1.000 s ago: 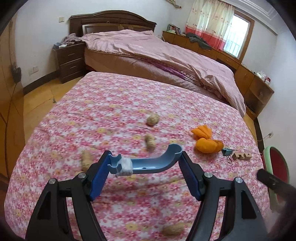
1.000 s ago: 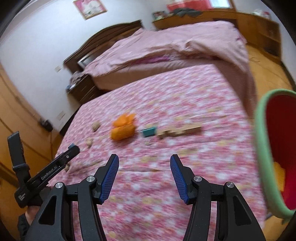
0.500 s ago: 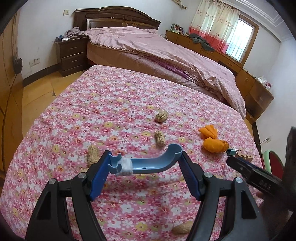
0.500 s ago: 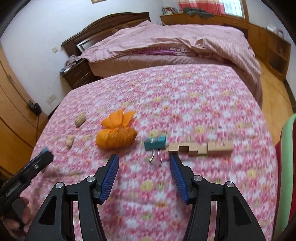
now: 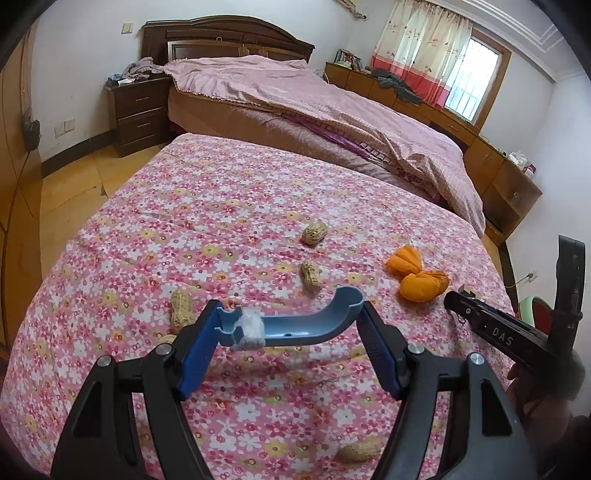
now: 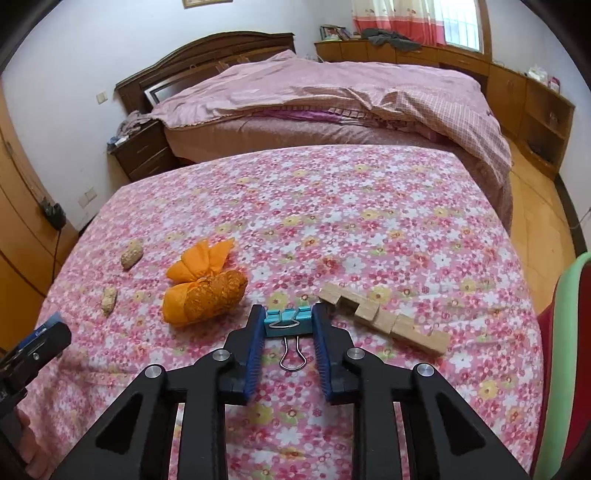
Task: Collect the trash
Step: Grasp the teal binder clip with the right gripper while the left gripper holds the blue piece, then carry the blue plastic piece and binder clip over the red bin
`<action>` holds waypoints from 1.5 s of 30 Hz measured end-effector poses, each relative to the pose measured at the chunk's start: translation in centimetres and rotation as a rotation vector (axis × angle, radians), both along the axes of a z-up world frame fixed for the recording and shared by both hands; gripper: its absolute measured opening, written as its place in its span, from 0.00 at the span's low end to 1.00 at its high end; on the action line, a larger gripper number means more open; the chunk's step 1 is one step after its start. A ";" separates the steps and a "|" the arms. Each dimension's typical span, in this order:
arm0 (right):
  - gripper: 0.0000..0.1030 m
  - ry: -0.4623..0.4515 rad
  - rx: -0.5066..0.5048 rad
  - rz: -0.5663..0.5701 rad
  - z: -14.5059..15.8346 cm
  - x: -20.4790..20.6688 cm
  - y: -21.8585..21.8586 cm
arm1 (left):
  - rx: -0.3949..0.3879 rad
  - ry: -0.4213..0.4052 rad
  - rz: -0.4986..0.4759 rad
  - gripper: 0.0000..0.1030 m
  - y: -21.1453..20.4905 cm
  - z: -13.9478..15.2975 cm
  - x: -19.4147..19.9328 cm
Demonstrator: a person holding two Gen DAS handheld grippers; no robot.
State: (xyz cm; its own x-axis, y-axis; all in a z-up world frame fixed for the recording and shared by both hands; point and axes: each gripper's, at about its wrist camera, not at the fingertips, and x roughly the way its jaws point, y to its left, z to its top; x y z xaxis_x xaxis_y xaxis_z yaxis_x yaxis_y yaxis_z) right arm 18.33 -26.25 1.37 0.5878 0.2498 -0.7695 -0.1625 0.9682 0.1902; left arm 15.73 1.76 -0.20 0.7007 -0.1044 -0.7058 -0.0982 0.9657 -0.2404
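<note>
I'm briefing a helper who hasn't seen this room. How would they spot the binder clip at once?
Start at the flowered pink cloth in front of the big bed. Near its front edge, between the orange bundle and the notched wooden block, lies the binder clip, gripped by the right gripper. It alone is teal with wire handles.

Bedroom with white walls [image 5: 81,55] and wooden floor [image 5: 74,177]. Dark headboard [image 5: 221,35], nightstand [image 5: 138,110], pink quilt [image 5: 332,110]. Daylight through barred window [image 5: 469,85], red-hemmed curtains [image 5: 417,55].
</note>
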 end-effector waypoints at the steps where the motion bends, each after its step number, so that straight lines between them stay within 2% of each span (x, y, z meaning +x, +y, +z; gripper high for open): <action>1: 0.25 0.003 0.005 0.006 0.1 -0.2 0.1 | 0.001 -0.003 -0.004 0.71 -0.1 0.2 -0.2; 8: 0.25 0.014 0.072 0.045 1.2 -3.5 0.2 | 0.003 -0.028 -0.048 0.71 -1.0 1.5 -1.7; 13: 0.25 -0.001 0.132 0.032 2.4 -6.5 -0.6 | 0.005 -0.045 -0.080 0.71 -2.0 2.4 -2.9; 22: 0.25 -0.044 0.227 -0.049 4.6 -11.8 -3.8 | 0.010 -0.074 -0.135 0.71 -4.0 4.1 -5.4; 33: 0.25 -0.125 0.288 -0.148 7.3 -17.6 -8.4 | 0.022 -0.086 -0.225 0.71 -7.0 5.8 -8.6; 45: 0.25 -0.176 0.305 -0.246 9.2 -20.7 -12.9 | -0.020 -0.057 -0.353 0.71 -11.0 7.0 -10.4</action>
State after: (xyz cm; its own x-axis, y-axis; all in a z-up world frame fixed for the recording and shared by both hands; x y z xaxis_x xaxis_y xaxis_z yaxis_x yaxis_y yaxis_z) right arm -2.34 -39.11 10.57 0.7742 0.2858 -0.5648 0.0111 0.8860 0.4635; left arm 5.32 -9.20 6.77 0.6571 -0.3607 -0.6619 0.2553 0.9327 -0.2549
